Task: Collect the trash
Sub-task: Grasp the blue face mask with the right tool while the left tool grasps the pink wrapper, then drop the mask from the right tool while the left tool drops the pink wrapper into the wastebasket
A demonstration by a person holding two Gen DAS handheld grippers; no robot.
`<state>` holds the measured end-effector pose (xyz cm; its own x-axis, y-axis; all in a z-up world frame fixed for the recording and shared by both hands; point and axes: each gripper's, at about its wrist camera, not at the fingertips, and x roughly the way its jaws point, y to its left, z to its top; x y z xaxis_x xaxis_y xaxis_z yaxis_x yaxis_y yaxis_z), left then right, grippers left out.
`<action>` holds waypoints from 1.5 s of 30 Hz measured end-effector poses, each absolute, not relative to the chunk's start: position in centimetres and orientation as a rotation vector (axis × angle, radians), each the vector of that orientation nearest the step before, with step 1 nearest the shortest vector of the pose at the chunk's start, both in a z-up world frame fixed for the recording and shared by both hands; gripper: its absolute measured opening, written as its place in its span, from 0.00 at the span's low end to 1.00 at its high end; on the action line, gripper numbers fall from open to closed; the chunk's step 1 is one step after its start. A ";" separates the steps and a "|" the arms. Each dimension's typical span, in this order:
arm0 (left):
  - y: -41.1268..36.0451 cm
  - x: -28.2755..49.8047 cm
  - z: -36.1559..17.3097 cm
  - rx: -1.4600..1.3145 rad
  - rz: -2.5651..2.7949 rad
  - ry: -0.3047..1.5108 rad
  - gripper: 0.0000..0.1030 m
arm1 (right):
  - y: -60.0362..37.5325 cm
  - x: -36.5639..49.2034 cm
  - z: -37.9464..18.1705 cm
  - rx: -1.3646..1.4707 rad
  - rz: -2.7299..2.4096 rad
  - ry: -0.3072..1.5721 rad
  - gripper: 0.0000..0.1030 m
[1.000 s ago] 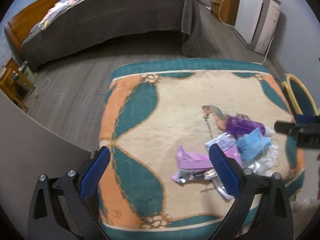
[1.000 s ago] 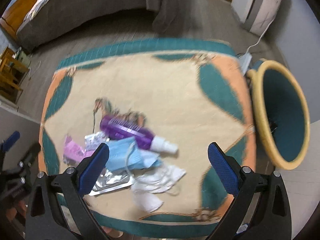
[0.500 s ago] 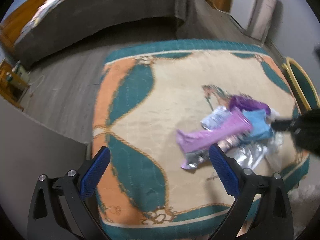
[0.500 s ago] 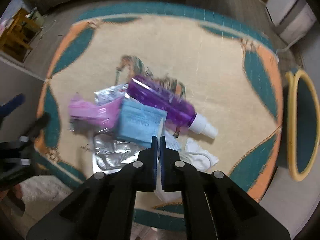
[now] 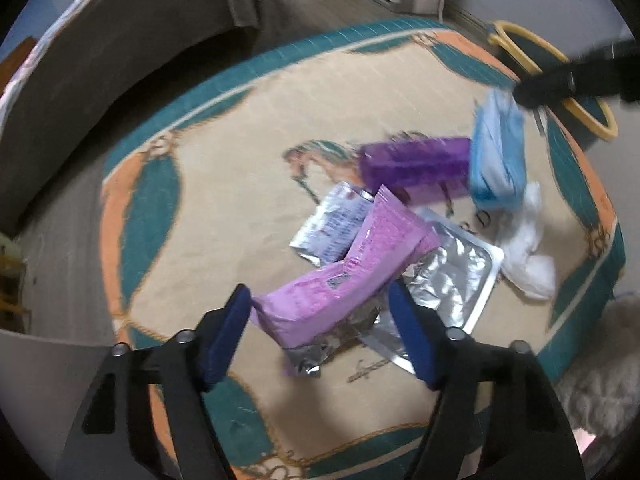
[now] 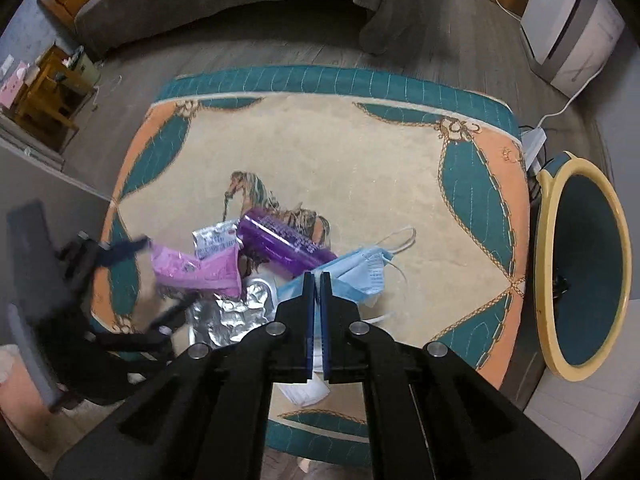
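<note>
Pinching a blue face mask (image 6: 360,274) between its closed fingers, the right gripper (image 6: 316,280) is holding it lifted off the rug (image 6: 348,148), with the white ear loops trailing toward the bin side. In the left wrist view the same blue face mask (image 5: 498,152) is hanging from the dark tip of the right gripper (image 5: 520,94), in front of the purple bottle's far end.

The left gripper (image 5: 320,312) is sitting with its blue fingers (image 5: 226,334) spread apart on either side of the near end of a pink wrapper (image 5: 352,276); whether the pads are touching the wrapper cannot be told.

The purple bottle (image 5: 416,162) is lying on its side on the rug, over the horse picture, and serves as the landmark here. Just in front of it the pink wrapper is lying slantwise, overlapping a small silver sachet (image 5: 332,228) on its left. Nearer the cameras than the bottle, a large crumpled foil packet (image 5: 448,280) is lying flat, partly under the pink wrapper. White crumpled tissue (image 5: 524,248) is lying on the rug near the bottle's capped end, below the hanging mask.

Well to the right of the bottle, off the rug's edge, a teal bin (image 6: 584,272) with a yellow rim is standing open.
</note>
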<state>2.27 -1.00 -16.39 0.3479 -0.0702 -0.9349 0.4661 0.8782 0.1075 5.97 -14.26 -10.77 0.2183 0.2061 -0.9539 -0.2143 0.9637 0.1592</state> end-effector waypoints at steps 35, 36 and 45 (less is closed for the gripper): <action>-3.7 2.2 -8.0 0.244 -0.407 0.937 0.28 | -26.2 6.3 -1.2 0.151 0.103 0.997 0.02; -4.0 2.4 -8.0 0.244 -0.408 0.934 0.28 | -27.0 6.2 -1.1 0.146 0.085 0.988 0.02; -8.2 3.0 -7.5 0.265 -0.441 0.918 0.28 | -33.5 6.0 -0.8 0.229 0.011 0.954 0.02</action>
<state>2.98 -8.22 -7.49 0.5278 -0.2527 -0.8109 0.4747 0.8795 0.0349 6.04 -33.47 -0.83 0.5800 0.1100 -0.8072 0.0912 0.9758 0.1986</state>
